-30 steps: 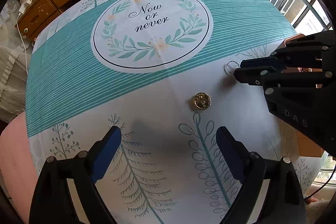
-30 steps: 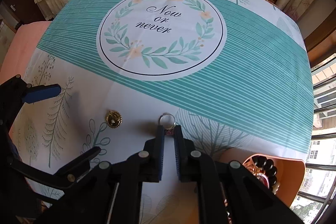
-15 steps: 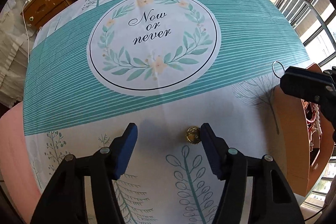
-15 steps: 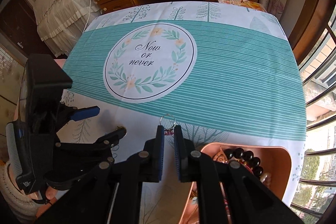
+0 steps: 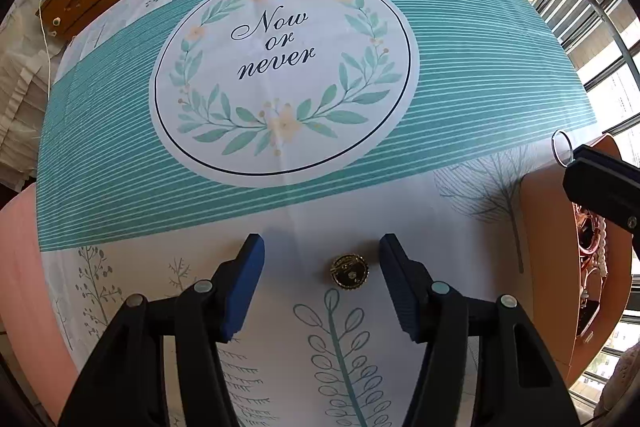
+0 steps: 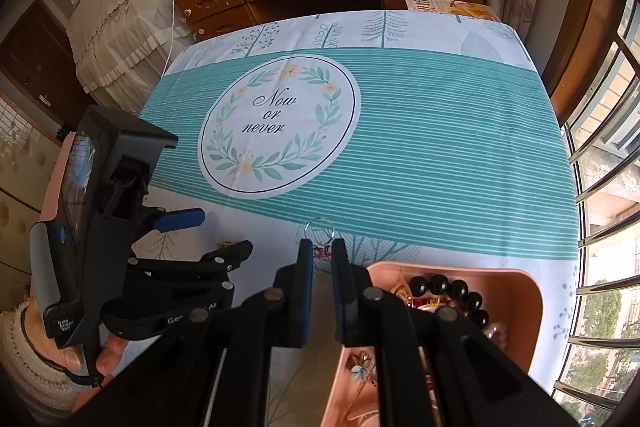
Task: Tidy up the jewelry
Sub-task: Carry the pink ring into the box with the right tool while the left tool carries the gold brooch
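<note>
Our right gripper (image 6: 322, 257) pinches the key ring (image 6: 319, 227) beside the pink tray (image 6: 520, 283). Our left gripper (image 5: 320, 279) gapes around the gold brooch (image 5: 349, 272); next we squeeze it.

Black frames, blue-padded fingers (image 5: 244, 283), silver screws

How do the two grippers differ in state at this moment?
The left gripper is open and holds nothing; the right gripper is shut on the keyring. The left gripper sits low, straddling the gold brooch on the tablecloth; the right gripper is beside the pink tray. Both have blue pads.
</note>
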A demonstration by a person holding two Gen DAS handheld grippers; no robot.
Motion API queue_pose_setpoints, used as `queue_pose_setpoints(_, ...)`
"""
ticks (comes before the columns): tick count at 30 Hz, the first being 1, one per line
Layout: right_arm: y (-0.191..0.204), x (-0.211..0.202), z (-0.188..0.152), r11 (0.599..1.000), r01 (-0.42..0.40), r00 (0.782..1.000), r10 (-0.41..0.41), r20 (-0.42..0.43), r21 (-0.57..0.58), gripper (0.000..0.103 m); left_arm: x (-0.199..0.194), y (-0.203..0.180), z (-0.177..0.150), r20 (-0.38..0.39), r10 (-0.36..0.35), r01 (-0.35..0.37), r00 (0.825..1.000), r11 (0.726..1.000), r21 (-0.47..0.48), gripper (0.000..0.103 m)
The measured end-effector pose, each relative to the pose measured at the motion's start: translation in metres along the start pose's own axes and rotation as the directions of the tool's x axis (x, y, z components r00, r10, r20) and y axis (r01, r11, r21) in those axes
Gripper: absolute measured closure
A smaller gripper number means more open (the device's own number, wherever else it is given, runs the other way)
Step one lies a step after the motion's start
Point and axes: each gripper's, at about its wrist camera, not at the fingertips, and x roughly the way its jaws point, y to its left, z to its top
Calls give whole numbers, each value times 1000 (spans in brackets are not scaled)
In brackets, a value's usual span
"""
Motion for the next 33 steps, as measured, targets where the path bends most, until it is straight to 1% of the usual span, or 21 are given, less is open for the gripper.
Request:
queue_pose_setpoints(2, -1, -1, 0, 1000, -3, 1000, 3, 2, 1, 94, -1, -2, 1, -15, -12, 12, 1000, 1000, -2, 61)
queue_pose_setpoints(4, -1, -2, 0, 1000, -5, 1000, 5, 3, 5, 94, -1, -3, 1, -26, -9, 9, 1000, 1000, 1, 65)
queue_pose_setpoints(6, -2, -3, -1, 1000, -3, 1000, 3, 9, 5, 94, -2, -6, 1, -34, -7, 7, 999, 1000, -2, 66)
queue_pose_setpoints(9, -4, -5, -2, 1000, -6, 1000, 5, 13, 12, 94, -3, -7, 1, -39, -18, 18, 999, 1000, -15, 71)
queue_pose_setpoints(11, -5, -5, -4, 1000, -6, 1000, 6, 13, 17, 94, -4, -6, 1, -36, -19, 18, 999, 1000, -24, 86)
queue_pose_setpoints(18, -11, -16, -12, 999, -20, 999, 19, 30, 32, 94, -6, -6, -2, -38, -15, 14, 999, 999, -36, 86)
queue_pose_setpoints(21, -13, -27, -21, 999, -26, 999, 24, 48, 29, 94, -17, -11, -7, -22, -19, 18, 1000, 999, -33, 86)
queue_pose_setpoints(23, -16, -37, -28, 999, -27, 998, 25, 60, 29, 94, -32, -17, -14, 1, -24, 24, 1000, 1000, -19, 86)
queue_pose_setpoints(29, -31, -63, -64, 999, -28, 997, 25, 74, 45, 94, -77, -55, -29, 69, -88, 85, 994, 995, 51, 86)
queue_pose_setpoints(33, -50, -71, -89, 995, -25, 998, 20, 59, 91, 94, -98, -87, -33, 90, -148, 138, 985, 985, 106, 86)
